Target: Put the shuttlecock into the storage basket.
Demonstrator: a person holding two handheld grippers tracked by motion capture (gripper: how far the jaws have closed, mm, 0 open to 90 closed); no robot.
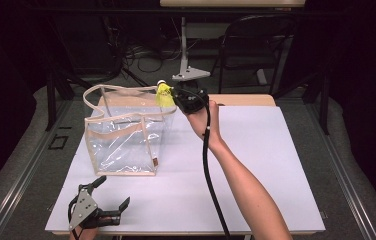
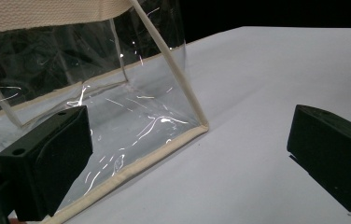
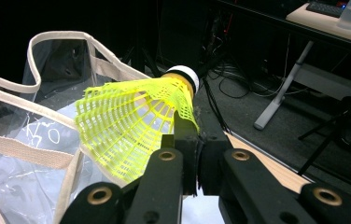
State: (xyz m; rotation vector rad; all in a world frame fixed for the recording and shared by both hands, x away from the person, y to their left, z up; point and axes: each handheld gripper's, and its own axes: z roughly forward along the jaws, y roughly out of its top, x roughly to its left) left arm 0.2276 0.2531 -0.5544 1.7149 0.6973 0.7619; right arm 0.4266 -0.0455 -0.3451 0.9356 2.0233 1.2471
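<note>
Above the clear bag's (image 1: 121, 137) far corner, the right gripper (image 1: 178, 98) pinches the yellow shuttlecock's (image 3: 131, 116) skirt edge, jaws clamped tight.

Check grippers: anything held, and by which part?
Right gripper pinches the yellow shuttlecock by its skirt edge. Left gripper is open, holding nothing.

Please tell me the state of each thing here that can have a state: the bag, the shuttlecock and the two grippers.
clear bag: upright on the table, top open, handles up, nothing visible inside.
yellow shuttlecock: held at its skirt edge, lifted at the bag's rim, white cork end pointing up and away.
right gripper: shut on the shuttlecock's skirt.
left gripper: jaws wide open, nothing between them, low by the bag's near corner.
</note>
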